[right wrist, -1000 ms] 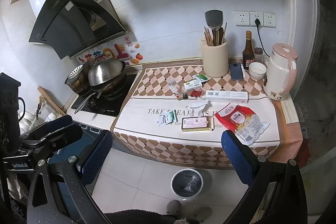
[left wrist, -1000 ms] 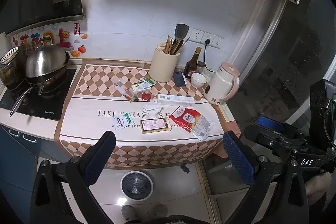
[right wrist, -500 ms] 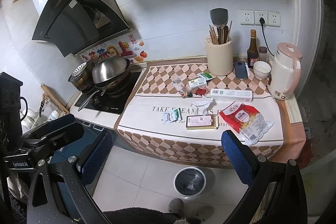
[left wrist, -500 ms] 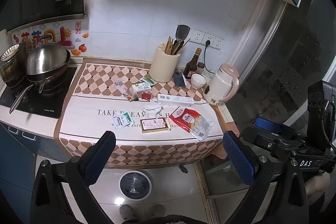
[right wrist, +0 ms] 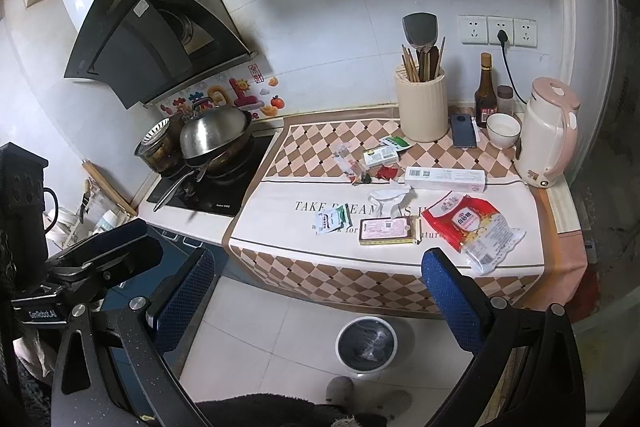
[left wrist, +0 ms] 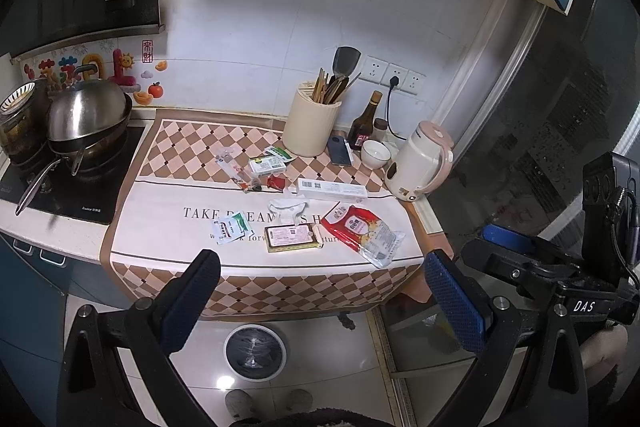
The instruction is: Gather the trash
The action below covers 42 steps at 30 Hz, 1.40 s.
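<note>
Left wrist view: the left gripper [left wrist: 320, 287] hangs spread wide and empty, well short of the counter.
Trash: the red-and-clear plastic food bag [left wrist: 362, 229], flat pink-labelled box [left wrist: 293, 237], crumpled white tissue [left wrist: 289, 207] and small green-white sachet [left wrist: 231, 227] lie on the checked counter cloth [left wrist: 180, 155].
Bin: the round white-rimmed waste bin [left wrist: 255, 351] stands on the floor below the counter edge.
Right wrist view: the right gripper [right wrist: 320, 289] is likewise parted and holds nothing.
Advice: probably take the nearest item first, pinch the bag at its free edge, and leave the pink-and-cream kettle [right wrist: 546, 133] and dark phone [right wrist: 463, 135] alone.
</note>
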Each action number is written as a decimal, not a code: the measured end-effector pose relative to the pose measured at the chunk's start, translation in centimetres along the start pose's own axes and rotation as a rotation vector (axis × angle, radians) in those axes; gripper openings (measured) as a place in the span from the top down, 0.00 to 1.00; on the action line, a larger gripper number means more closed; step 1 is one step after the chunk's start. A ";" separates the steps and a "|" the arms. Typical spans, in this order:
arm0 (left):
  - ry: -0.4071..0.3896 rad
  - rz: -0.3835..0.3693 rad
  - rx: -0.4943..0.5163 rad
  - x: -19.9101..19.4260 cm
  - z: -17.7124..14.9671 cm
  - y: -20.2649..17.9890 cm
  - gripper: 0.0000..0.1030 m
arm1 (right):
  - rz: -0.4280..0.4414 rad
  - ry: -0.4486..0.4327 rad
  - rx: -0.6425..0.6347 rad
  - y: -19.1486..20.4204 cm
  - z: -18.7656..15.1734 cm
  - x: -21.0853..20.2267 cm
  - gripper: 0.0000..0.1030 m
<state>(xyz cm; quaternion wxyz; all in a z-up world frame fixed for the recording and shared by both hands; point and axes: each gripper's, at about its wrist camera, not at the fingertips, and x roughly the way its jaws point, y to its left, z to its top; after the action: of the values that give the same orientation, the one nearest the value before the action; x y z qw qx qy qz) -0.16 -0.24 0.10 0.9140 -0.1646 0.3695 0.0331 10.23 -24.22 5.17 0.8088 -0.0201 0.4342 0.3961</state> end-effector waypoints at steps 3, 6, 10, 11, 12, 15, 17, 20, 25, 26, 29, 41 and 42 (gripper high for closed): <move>0.001 0.000 0.001 0.0 0.0 -0.1 0.00 | 0.000 0.001 -0.002 0.0 0.1 0.0 0.00; 0.000 -0.002 -0.001 0.0 0.0 0.1 0.00 | 0.001 0.001 0.001 -0.1 0.0 0.0 0.00; -0.001 -0.002 -0.001 0.0 -0.2 -0.2 0.00 | 0.001 0.003 -0.001 -0.1 0.0 0.0 0.00; 0.000 -0.003 -0.001 0.1 -0.2 -0.3 0.00 | 0.000 0.004 -0.001 -0.1 0.0 0.0 0.00; -0.001 -0.004 -0.001 0.1 -0.2 -0.4 0.00 | -0.001 0.004 -0.001 0.0 0.0 0.0 0.00; 0.001 -0.003 -0.002 0.1 -0.2 -0.4 0.00 | 0.000 0.003 -0.001 -0.1 0.0 0.0 0.00; 0.002 -0.004 -0.002 0.1 -0.3 -0.6 0.00 | -0.001 0.004 0.000 -0.1 0.1 0.0 0.00; 0.003 -0.004 -0.003 0.2 -0.4 -0.7 0.00 | -0.001 0.004 0.001 0.0 0.1 0.0 0.00; 0.005 -0.007 -0.004 0.3 -0.4 -0.8 0.00 | -0.001 0.004 0.001 0.0 0.1 0.0 0.00; 0.005 -0.008 -0.004 0.3 -0.5 -0.9 0.00 | 0.001 0.005 0.002 0.0 0.2 0.0 0.00; 0.009 -0.014 -0.002 0.4 -0.6 -0.7 0.00 | 0.000 0.005 0.003 0.2 0.1 0.0 0.00; -0.079 0.338 0.134 3.7 0.4 1.3 0.00 | -0.082 -0.026 0.066 0.6 -0.3 0.1 0.00; -0.075 0.379 0.162 4.9 0.5 1.6 0.00 | -0.111 -0.030 0.081 0.6 -0.4 0.4 0.00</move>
<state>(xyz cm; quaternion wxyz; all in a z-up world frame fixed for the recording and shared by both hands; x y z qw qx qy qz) 3.41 1.08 -3.40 0.9147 -0.0169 0.3609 0.1809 9.70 -23.76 4.83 0.8361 -0.0056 0.4360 0.3328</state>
